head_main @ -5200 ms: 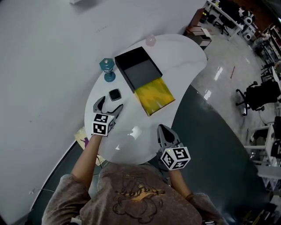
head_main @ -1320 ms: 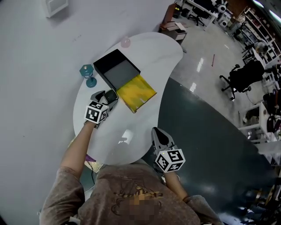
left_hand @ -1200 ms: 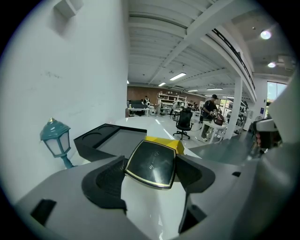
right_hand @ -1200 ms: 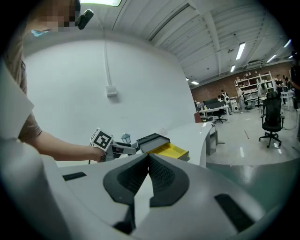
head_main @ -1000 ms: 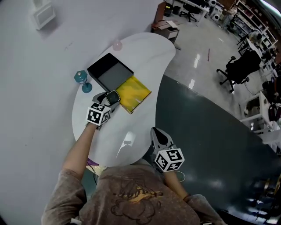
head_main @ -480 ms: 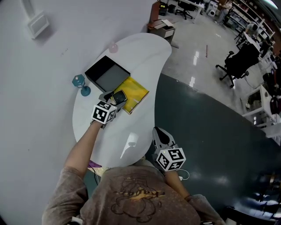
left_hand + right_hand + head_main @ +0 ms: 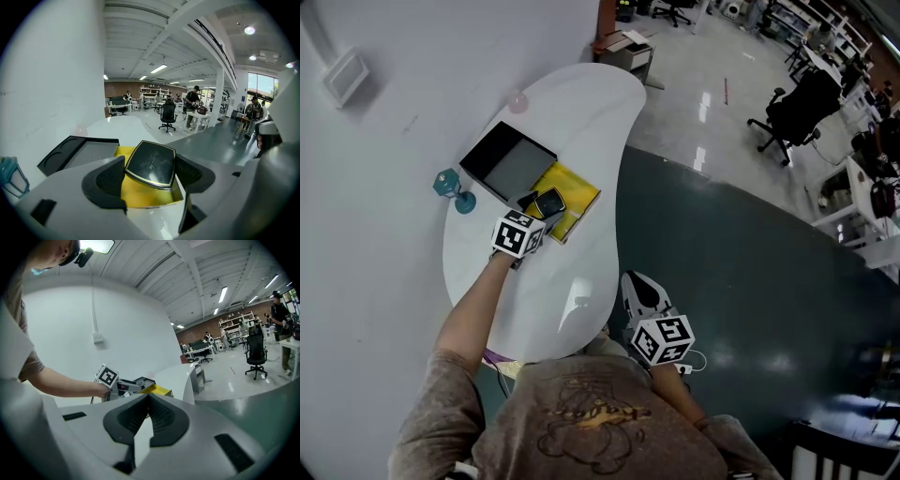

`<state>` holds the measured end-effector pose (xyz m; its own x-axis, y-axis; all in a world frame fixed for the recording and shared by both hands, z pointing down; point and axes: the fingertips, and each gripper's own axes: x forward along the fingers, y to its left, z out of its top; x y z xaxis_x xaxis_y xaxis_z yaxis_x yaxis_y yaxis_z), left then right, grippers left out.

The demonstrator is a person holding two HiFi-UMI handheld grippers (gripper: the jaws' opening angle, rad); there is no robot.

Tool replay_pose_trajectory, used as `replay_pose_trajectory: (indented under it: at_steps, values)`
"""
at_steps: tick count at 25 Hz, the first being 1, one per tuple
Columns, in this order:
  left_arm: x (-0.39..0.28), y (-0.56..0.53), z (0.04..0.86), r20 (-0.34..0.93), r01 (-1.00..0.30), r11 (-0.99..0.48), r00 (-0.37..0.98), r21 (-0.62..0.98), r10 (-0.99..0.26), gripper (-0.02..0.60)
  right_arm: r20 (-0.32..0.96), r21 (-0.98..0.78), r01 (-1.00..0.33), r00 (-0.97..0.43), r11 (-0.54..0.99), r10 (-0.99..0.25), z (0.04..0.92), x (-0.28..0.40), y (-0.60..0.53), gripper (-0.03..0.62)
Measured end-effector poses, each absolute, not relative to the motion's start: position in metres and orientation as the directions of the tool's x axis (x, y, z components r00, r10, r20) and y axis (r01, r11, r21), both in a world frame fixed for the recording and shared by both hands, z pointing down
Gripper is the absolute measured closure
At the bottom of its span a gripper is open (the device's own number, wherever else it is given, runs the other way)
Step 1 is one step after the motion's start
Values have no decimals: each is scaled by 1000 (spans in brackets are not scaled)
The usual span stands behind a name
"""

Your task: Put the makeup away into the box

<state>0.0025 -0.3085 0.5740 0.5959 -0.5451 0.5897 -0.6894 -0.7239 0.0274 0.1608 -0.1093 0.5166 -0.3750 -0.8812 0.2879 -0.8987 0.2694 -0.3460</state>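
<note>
A black compact with a gold rim (image 7: 151, 163) sits crosswise between the pads of my left gripper (image 7: 150, 176), which is shut on it. In the head view the left gripper (image 7: 542, 204) holds the compact (image 7: 549, 202) in the air over the near edge of the box's yellow tray (image 7: 575, 195). The black half of the box (image 7: 506, 166), grey inside, lies open just beyond the tray. My right gripper (image 7: 639, 287) hangs at the table's near edge with nothing in it. In its own view the right gripper (image 7: 147, 407) has its jaws pressed together.
A teal stemmed glass (image 7: 450, 185) stands left of the box near the wall. A small pink object (image 7: 517, 101) lies at the table's far end. The white table (image 7: 567, 281) borders a dark floor mat (image 7: 741, 272) on the right. Office chairs stand far off.
The compact lay on the table between open left jaws at first. The left gripper has since closed on it, lifted it and carried it toward the yellow tray. The right gripper barely shifted.
</note>
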Motion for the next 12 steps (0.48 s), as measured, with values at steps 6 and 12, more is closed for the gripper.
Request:
replay_pose_trajectory:
  at_steps: [6,12]
  values:
    - [11,-324,597,616,-688,-724,591,47,-521,224,302,-354,-904,-352,239,-886,526,170,-113,592]
    - [21,-338,616,651,-678,-733,584,61,-486,224,324,-366,-904,-347,222,-880,534,175,-121,592]
